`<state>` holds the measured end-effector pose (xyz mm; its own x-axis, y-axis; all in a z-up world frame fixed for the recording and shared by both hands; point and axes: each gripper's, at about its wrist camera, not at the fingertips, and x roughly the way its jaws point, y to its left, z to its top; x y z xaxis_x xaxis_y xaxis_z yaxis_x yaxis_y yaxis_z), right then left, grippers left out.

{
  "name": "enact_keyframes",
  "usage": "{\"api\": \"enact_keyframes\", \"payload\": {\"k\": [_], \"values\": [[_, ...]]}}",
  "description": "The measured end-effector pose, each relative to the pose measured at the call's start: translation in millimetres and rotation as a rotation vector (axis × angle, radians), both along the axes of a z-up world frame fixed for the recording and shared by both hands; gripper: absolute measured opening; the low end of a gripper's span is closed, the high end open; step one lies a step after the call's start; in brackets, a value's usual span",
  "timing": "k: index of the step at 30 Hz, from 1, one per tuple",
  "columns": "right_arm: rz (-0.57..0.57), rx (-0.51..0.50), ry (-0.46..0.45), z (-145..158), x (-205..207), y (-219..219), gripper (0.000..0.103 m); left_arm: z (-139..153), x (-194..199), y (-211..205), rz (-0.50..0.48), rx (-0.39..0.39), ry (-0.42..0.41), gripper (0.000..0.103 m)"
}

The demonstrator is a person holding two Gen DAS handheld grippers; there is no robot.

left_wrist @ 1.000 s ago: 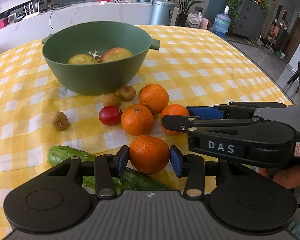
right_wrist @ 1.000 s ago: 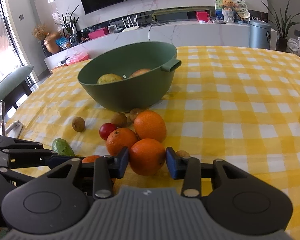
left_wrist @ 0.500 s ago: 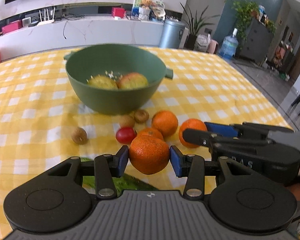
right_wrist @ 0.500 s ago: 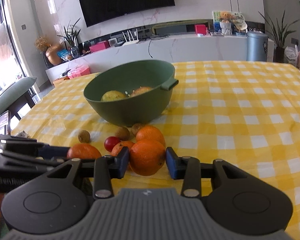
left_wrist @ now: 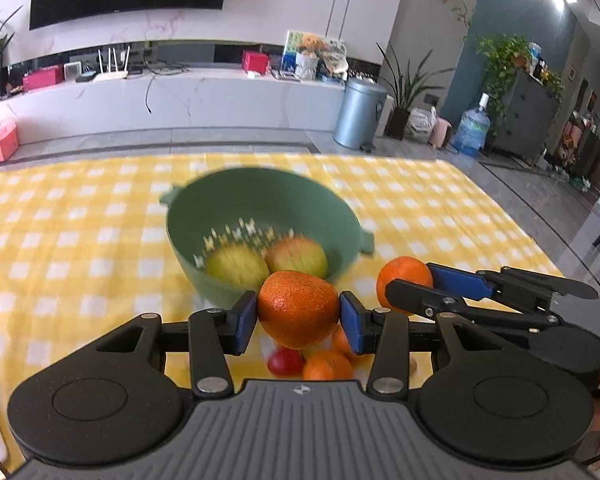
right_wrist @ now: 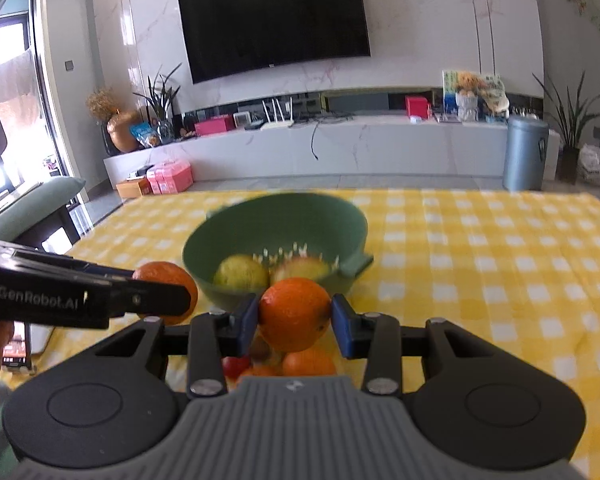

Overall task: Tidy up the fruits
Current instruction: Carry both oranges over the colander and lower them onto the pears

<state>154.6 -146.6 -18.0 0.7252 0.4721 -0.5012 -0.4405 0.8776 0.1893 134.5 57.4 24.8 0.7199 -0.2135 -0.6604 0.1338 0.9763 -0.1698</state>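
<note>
I've lifted both oranges off the checked cloth [left_wrist: 80, 240] since a second ago — left gripper [left_wrist: 298, 316] clamped on its pebbly orange [left_wrist: 298, 308], right gripper [right_wrist: 294, 322] on a smoother orange [right_wrist: 294, 314], both near the green bowl [left_wrist: 340, 216].

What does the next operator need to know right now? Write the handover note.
Left gripper: shut on an orange, held above the table.
Right gripper: shut on another orange, also held up.
Green bowl stands just ahead on the checked cloth, with two apples inside.
Done: both oranges picked.
Left: drop both into the bowl, then collect the oranges and small red fruit below the grippers.
</note>
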Motion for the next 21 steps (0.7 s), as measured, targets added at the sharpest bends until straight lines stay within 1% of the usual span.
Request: {"api": "enact_keyframes", "payload": {"k": [3,6,9,14,18,21], "values": [[0.01,-0.009,-0.034,11,11,6,0.037,6,14,4,-0.001,0.001,-0.015,0.05],[0.028,-0.024,-0.057,19,25,12,0.037,10,29,4,-0.023,0.014,-0.029,0.05],[0.041,-0.049,-0.072,25,38,19,0.037,8,45,9,-0.04,0.012,-0.024,0.05],[0.065,-0.063,-0.047,27,65,29,0.037,1,68,20,-0.043,0.024,-0.002,0.05],[0.088,-0.073,-0.004,20,84,41,0.037,-9,82,26,-0.031,0.025,0.028,0.05],[0.109,-0.097,0.018,15,96,50,0.037,-19,89,33,-0.022,0.005,0.044,0.05]]}}
